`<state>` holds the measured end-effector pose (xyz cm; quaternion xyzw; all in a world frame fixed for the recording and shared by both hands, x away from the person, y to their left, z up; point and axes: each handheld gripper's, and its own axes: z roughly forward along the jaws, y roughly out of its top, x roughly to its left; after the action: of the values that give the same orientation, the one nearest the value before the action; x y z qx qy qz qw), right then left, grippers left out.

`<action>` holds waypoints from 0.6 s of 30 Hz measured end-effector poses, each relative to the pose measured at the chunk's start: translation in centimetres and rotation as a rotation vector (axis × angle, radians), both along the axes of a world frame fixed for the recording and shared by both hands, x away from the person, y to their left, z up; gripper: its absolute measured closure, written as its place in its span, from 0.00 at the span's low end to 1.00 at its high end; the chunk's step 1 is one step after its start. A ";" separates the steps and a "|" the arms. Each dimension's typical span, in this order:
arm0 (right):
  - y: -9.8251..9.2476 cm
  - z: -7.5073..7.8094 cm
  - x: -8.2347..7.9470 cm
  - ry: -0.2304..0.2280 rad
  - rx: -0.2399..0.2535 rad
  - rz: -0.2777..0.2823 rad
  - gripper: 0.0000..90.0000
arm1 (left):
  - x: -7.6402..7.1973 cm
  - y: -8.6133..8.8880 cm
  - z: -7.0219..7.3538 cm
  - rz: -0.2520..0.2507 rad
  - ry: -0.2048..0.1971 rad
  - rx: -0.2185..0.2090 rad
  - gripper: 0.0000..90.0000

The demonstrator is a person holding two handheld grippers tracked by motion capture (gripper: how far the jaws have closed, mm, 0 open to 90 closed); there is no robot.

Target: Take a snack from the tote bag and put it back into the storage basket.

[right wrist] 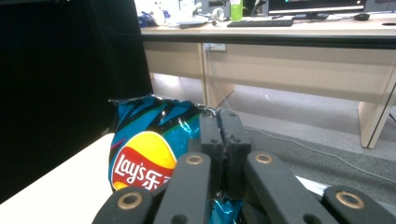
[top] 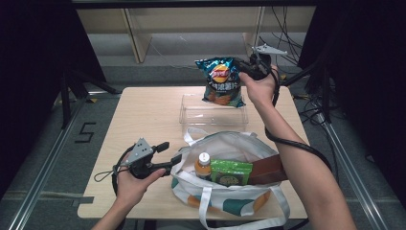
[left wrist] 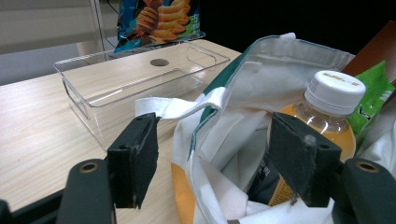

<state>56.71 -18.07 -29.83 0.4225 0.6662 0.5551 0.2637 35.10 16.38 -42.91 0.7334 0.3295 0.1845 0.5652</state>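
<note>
At twelve o'clock on the bench (top: 143,115), a crisp bag (top: 221,81) is pinched by its top edge in the closed right tongs (top: 246,69), hung above the clear tray (top: 213,117) for lowering. The tote bag (top: 230,191) rim is straddled, ungripped, by the wide-open left tongs (top: 173,154).

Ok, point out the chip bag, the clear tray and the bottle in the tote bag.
chip bag (top: 221,81), high view, on its front by the logo.
clear tray (left wrist: 74,95), left gripper view, on its near wall.
bottle (left wrist: 337,87), left gripper view, on its white cap.

An orange drink bottle (top: 203,165) stands beside a green packet (top: 231,172).
</note>
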 end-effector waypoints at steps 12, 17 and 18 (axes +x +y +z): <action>0.2 -0.6 0.7 0.015 -0.017 0.006 1.00 | 0.0 -0.1 0.0 0.000 0.001 -0.005 0.36; 0.1 -0.7 0.9 0.027 -0.011 0.003 1.00 | 0.0 -0.1 0.0 0.000 0.001 0.003 0.36; 0.1 -0.7 0.9 0.034 -0.014 0.002 1.00 | 0.0 -0.1 0.0 0.001 0.002 0.005 0.36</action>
<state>57.60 -17.96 -30.54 0.4295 0.6748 0.5434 0.2547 35.07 16.32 -42.90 0.7349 0.3300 0.1847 0.5630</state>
